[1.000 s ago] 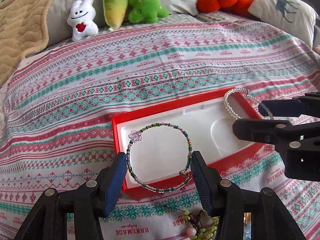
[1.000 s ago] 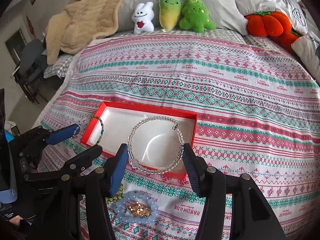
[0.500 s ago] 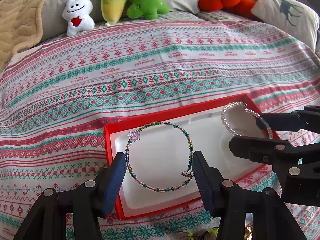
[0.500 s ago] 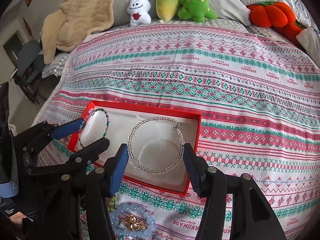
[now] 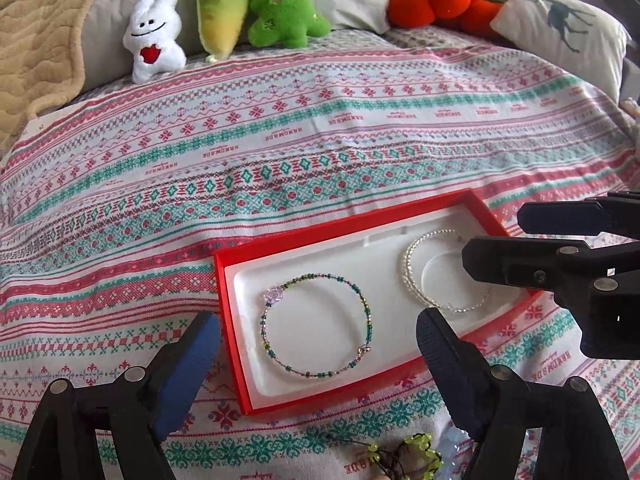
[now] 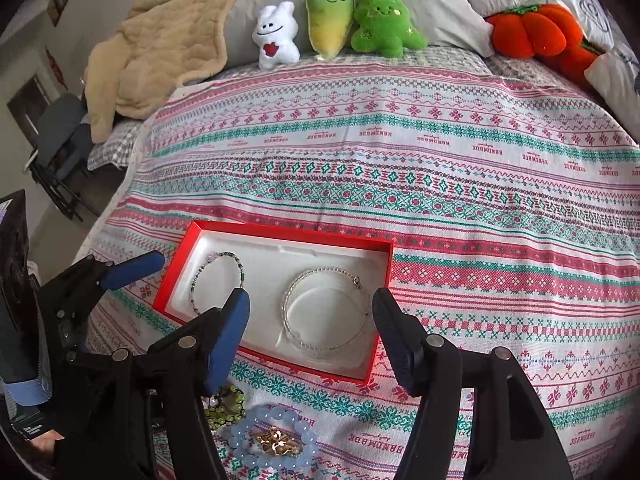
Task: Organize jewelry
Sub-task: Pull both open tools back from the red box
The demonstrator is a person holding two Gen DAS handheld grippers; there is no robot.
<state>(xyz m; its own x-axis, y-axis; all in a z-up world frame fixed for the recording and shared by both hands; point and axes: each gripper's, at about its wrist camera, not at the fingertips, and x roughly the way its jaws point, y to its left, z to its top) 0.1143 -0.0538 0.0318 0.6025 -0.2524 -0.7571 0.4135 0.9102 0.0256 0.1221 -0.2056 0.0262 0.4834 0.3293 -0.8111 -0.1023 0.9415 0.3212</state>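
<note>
Resting in the red box [image 5: 230, 320]: both bracelets, on the bed.
Green bracelet [image 5: 316, 326] lies flat at box's left end, clear bracelet [image 6: 326, 314] at right end, apart. Left hand-held gripper [image 5: 318, 354] jaws opening, wide, pads off the green one. Right hand-held gripper [image 6: 312, 328] also opening, nothing gripped, clear one lying free btwn its fingers. More beads [image 6: 272, 438] on bed nr cameras.
</note>
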